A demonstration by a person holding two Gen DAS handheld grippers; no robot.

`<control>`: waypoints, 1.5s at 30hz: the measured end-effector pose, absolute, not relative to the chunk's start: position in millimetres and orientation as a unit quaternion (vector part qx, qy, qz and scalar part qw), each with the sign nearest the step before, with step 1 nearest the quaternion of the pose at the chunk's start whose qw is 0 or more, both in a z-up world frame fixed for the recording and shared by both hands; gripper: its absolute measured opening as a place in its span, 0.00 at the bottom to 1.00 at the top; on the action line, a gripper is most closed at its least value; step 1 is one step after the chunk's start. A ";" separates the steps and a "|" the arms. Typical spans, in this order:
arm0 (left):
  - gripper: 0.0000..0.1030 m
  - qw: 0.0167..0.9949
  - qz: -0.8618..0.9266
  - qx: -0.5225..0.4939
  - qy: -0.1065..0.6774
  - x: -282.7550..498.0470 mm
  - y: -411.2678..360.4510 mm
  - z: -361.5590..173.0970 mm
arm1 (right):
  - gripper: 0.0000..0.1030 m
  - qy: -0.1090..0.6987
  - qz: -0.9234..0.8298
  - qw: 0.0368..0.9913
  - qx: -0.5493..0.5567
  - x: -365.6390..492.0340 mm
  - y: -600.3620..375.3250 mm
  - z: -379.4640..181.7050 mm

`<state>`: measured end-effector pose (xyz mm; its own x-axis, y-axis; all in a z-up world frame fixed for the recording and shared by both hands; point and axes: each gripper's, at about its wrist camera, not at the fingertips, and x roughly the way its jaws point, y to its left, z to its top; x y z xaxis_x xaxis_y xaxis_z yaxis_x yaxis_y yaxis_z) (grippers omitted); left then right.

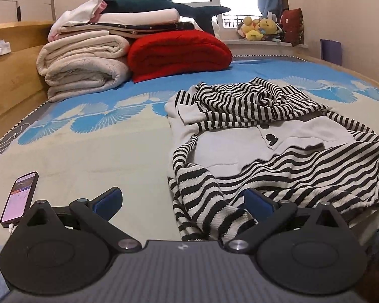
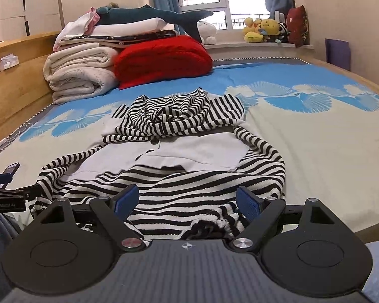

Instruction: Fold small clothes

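Note:
A small black-and-white striped hooded garment with a plain white front panel lies crumpled on the bed, hood bunched at the far end. My left gripper hovers open over its near left hem, the striped edge lying between the blue pads. In the right wrist view the same garment spreads ahead, and my right gripper stands open over its near hem, striped cloth between and under the pads without being pinched. The left gripper's tip pokes in at the left edge.
A phone with a lit screen and cable lies on the bed at left. Folded cream blankets, a red quilt and a plush shark pile at the back left. The wooden bed frame borders the left. Soft toys line the windowsill.

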<state>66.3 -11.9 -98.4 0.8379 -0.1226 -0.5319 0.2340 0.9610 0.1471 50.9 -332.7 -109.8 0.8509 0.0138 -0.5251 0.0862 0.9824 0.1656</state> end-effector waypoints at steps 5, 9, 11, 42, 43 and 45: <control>1.00 0.952 -0.092 0.105 0.272 67.5 -12.2 -100.0 | 0.82 0.280 -0.018 0.956 0.090 54.2 -332.1 -111.5; 1.00 0.952 -0.093 0.108 0.272 68.7 -13.4 -101.0 | 0.82 0.283 -0.017 0.955 0.090 55.2 -332.5 -111.9; 1.00 0.951 -0.094 0.109 0.273 69.5 -14.2 -101.5 | 0.82 0.283 -0.018 0.955 0.090 55.4 -332.3 -112.0; 0.11 0.882 -0.193 0.043 0.429 125.8 -10.5 -90.6 | 0.13 0.419 -0.021 0.890 0.176 109.8 -401.7 -128.0; 0.11 0.881 -0.197 0.033 0.430 122.6 -5.2 -83.2 | 0.13 0.409 -0.016 0.892 0.190 100.9 -406.7 -115.9; 0.11 0.877 -0.211 0.009 0.431 109.4 9.6 -67.6 | 0.12 0.396 -0.007 0.894 0.210 83.2 -414.4 -96.1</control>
